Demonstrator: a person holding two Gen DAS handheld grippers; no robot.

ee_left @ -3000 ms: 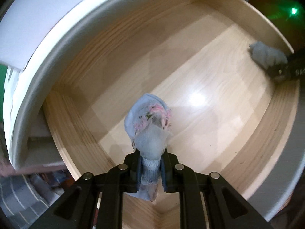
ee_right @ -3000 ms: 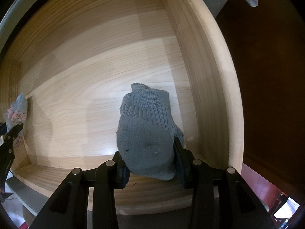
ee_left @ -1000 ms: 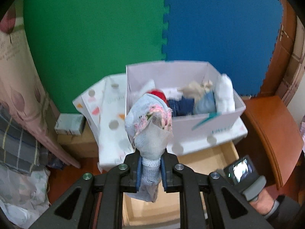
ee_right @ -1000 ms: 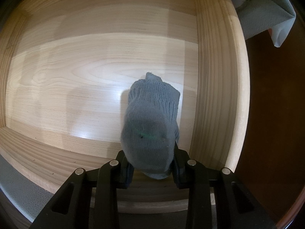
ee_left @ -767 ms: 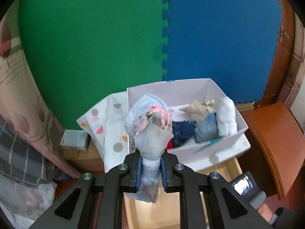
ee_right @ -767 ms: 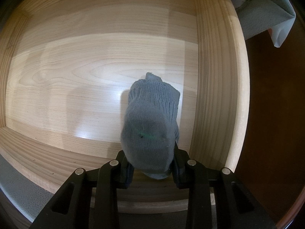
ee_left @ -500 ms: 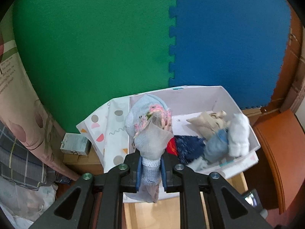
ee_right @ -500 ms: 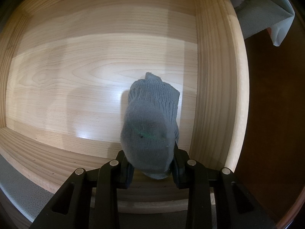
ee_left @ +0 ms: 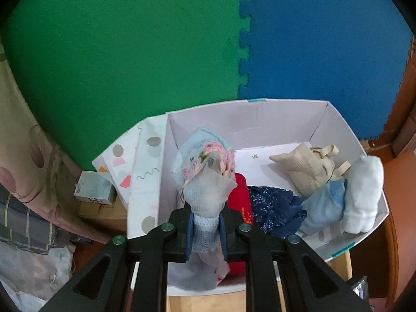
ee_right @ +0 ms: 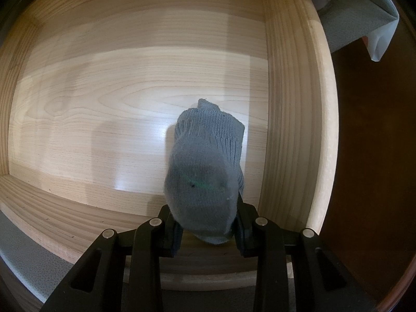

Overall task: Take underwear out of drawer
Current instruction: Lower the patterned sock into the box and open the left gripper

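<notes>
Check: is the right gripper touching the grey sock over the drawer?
Touching. The right wrist view shows the right gripper with both pads pressed against the grey sock, held above the wooden drawer.

Cloth, wood, card and foam

The drawer [ee_right: 293, 104] is pale wood with clear grain and a soft sheen. The grey sock [ee_right: 205, 171] is ribbed knit. The white box [ee_left: 260, 122] looks like matt card, holding soft cloth items. The wall mats [ee_left: 130, 52] are matt foam.

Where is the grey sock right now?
In the right wrist view, the grey sock is clamped in the right gripper, inside the wooden drawer near its right wall.
</notes>
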